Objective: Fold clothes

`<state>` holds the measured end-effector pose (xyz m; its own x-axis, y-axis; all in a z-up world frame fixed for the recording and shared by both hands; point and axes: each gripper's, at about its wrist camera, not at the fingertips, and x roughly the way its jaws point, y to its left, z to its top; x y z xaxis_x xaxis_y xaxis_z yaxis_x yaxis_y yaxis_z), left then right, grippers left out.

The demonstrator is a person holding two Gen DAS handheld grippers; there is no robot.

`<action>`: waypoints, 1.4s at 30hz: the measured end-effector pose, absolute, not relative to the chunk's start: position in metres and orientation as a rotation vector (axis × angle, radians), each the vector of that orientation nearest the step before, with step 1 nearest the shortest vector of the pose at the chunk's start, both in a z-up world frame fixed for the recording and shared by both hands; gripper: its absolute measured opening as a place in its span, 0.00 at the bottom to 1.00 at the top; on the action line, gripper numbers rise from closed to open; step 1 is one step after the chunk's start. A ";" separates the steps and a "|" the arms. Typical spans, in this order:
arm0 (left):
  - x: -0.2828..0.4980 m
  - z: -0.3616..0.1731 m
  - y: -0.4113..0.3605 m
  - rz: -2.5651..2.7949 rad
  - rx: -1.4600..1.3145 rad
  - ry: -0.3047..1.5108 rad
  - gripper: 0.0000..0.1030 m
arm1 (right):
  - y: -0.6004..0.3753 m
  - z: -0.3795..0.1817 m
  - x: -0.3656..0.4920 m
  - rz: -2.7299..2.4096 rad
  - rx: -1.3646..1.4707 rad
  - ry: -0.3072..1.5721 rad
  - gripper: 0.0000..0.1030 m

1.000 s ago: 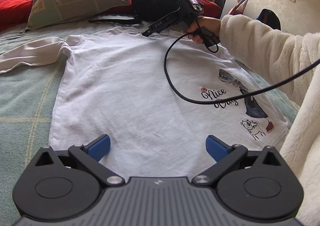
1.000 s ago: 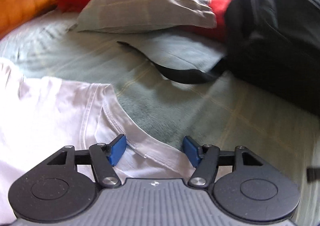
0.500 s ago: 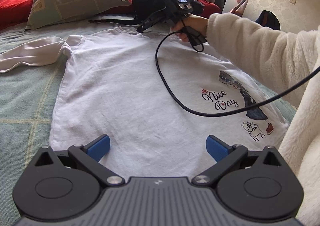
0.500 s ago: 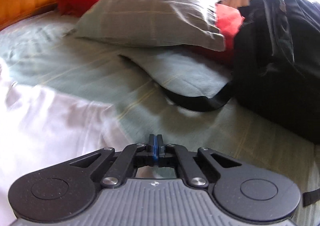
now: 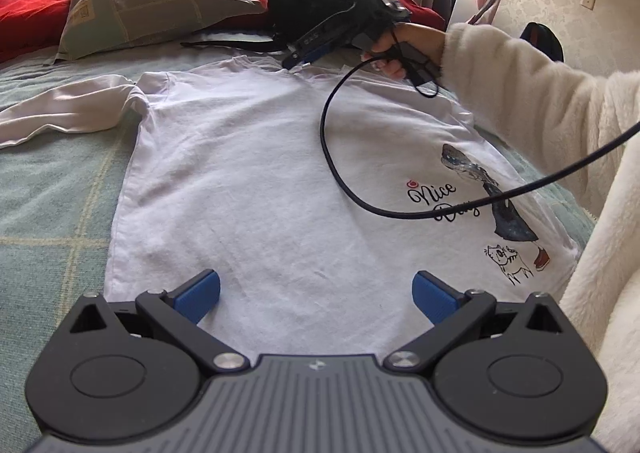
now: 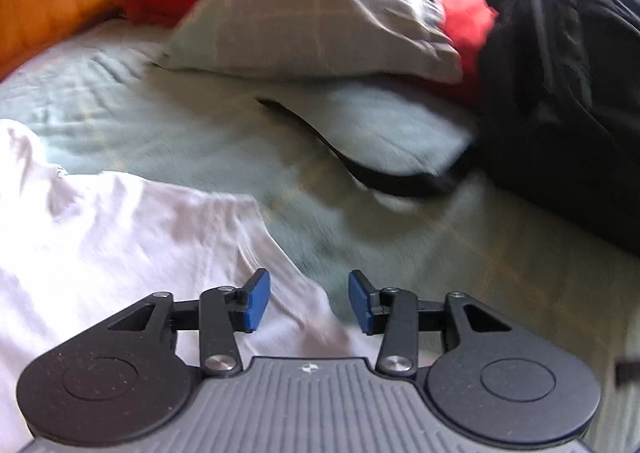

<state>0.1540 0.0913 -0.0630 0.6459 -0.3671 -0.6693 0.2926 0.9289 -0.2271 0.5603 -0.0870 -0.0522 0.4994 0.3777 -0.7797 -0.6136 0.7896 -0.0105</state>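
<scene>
White shirt point(image 5: 256, 189), long-sleeved, soft and faintly creased, is spread flat on a green checked bed point(image 5: 52, 189), collar toward the pillow point(image 5: 152, 5) and its left sleeve stretched out to the side. Half a second ago the right gripper point(image 6: 308, 303) was pinched shut at the collar; its jaws have just been opening and are now seen apart, with the collar edge lying below and between the blue pads, not pressed. The left gripper point(image 5: 316, 295) is seen unchanged: jaws wide apart above the hem, nothing clamped. A black cable point(image 5: 340, 173) is looped over the printed chest. At the right, a fluffy cream sleeve point(image 5: 520, 93) is seen, and a black backpack point(image 6: 568, 85) behind.
</scene>
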 end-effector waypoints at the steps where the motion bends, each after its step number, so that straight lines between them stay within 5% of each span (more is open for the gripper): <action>1: 0.154 -0.064 0.092 -0.376 -0.102 0.783 0.99 | -0.093 -0.049 0.557 0.601 -0.274 0.871 0.70; 12: 0.156 -0.065 0.092 -0.375 -0.106 0.777 0.99 | -0.175 -0.036 0.563 0.367 -0.208 0.857 0.75; 17: 0.156 -0.066 0.090 -0.371 -0.096 0.783 0.99 | -0.187 -0.067 0.566 0.402 -0.282 0.883 0.66; 18: 0.156 -0.066 0.090 -0.371 -0.096 0.783 0.99 | -0.186 -0.069 0.562 0.422 -0.296 0.866 0.56; 19: 0.156 -0.066 0.090 -0.371 -0.096 0.783 0.99 | -0.184 -0.069 0.558 0.454 -0.300 0.854 0.31; 20: 0.156 -0.066 0.091 -0.371 -0.096 0.784 0.99 | -0.183 -0.068 0.554 0.473 -0.304 0.844 0.17; 21: 0.157 -0.066 0.090 -0.370 -0.096 0.785 0.99 | -0.179 -0.066 0.552 0.468 -0.331 0.824 0.08; 29: 0.158 -0.064 0.089 -0.364 -0.088 0.789 0.99 | -0.172 -0.048 0.555 0.378 -0.283 0.769 0.16; 31: 0.157 -0.064 0.089 -0.364 -0.088 0.790 0.99 | -0.179 -0.036 0.544 0.373 -0.225 0.784 0.42; 33: 0.157 -0.065 0.088 -0.364 -0.087 0.789 0.99 | -0.187 -0.023 0.528 0.368 -0.172 0.799 0.54; 42: 0.157 -0.066 0.087 -0.360 -0.088 0.785 0.99 | -0.264 -0.052 0.502 0.204 0.247 1.087 0.55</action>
